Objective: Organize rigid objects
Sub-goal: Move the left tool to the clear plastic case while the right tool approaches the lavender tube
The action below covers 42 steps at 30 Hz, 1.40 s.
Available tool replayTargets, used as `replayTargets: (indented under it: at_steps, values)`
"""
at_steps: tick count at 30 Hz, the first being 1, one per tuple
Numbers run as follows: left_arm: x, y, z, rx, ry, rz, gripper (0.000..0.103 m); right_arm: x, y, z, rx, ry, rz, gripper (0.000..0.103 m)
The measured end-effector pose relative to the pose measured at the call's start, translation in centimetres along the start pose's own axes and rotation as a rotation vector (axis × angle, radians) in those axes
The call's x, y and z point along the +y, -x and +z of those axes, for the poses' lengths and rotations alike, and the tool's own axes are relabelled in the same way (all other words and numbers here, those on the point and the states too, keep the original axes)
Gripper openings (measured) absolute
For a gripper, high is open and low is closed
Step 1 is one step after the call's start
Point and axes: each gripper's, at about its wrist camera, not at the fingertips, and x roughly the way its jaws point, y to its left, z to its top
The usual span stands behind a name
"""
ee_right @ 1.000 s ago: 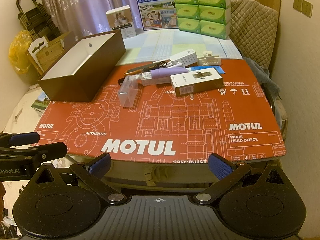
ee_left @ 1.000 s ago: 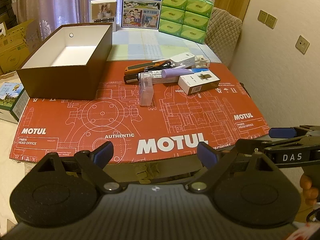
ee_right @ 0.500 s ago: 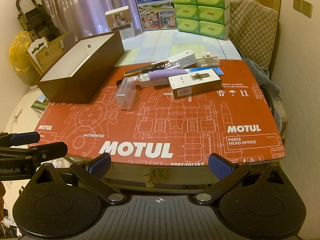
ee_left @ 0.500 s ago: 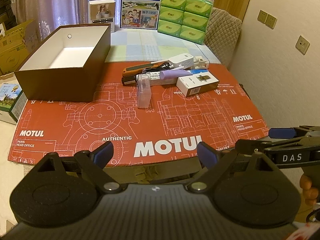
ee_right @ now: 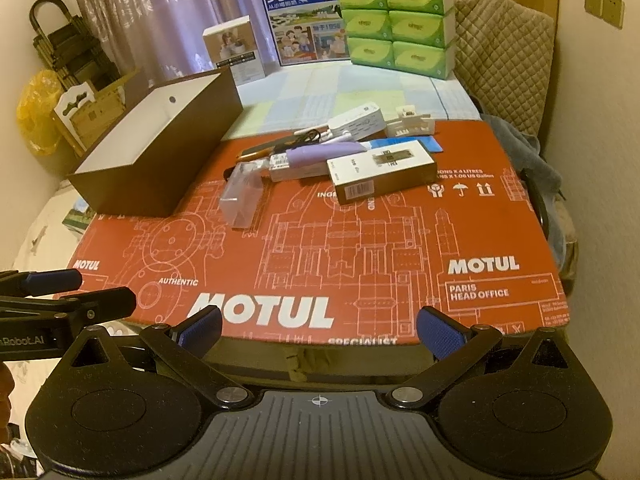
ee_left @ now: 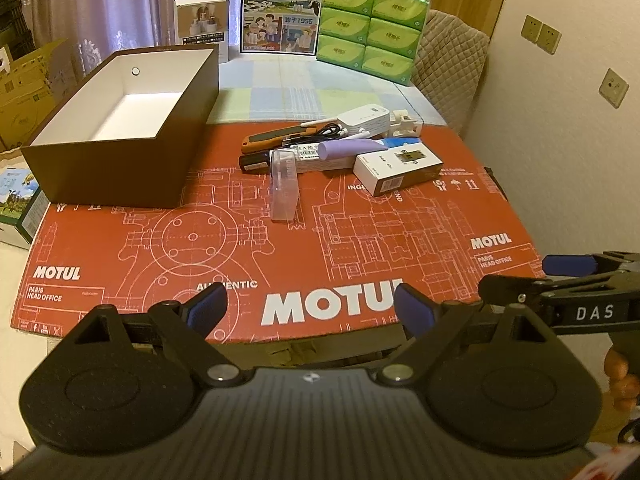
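Observation:
A pile of rigid items lies mid-table on the red mat (ee_left: 340, 248): a clear plastic case (ee_left: 285, 190) (ee_right: 242, 196), a white and tan box (ee_left: 398, 168) (ee_right: 380, 172), a purple tube (ee_left: 348, 148) (ee_right: 320, 154), an orange-handled knife (ee_left: 272, 140), a white router (ee_left: 366, 118) (ee_right: 356, 120). A dark brown box with a white inside (ee_left: 124, 128) (ee_right: 160, 148) stands open at the left, with nothing in it. My left gripper (ee_left: 310, 308) and right gripper (ee_right: 318, 328) both hover open at the table's near edge, well short of the pile, holding nothing.
Green tissue packs (ee_left: 368, 20), a blue milk carton box (ee_left: 282, 10) and a small white box (ee_left: 202, 24) stand at the table's far end. A quilted chair (ee_right: 504, 48) sits back right. The wall is close on the right. Cardboard boxes (ee_left: 24, 88) lie left of the table.
Both grippers have crept slightly forward toward the table; the items look a little nearer. Nothing on the table has moved, and both grippers stay open.

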Motion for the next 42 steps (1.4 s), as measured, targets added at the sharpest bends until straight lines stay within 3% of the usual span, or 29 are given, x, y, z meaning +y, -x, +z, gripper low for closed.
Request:
replayTargets:
  at_steps: [11,16,31,42]
  values:
    - [-0.7,-4.2,2.7,0.021,0.003,0.035,0.089,-3.1,-2.5,2.6,-0.007,-0.014,0.037,0.1]
    - [-1.0,-6.4,4.1,0.025,0.009,0.037,0.088,-4.7,-4.2,4.2,0.008,-0.017,0.049,0.094]
    - [-1.3,-12.5,7.6,0.044,0.002,0.106,0.074,-8.5,-8.6,8.2,0.028,-0.013,0.102,0.089]
    - [0.0,-17.5,10.7,0.093,-0.075,0.055,0.064,-8.8,-11.1,10.0,0.022,-0.113,0.058,0.086]
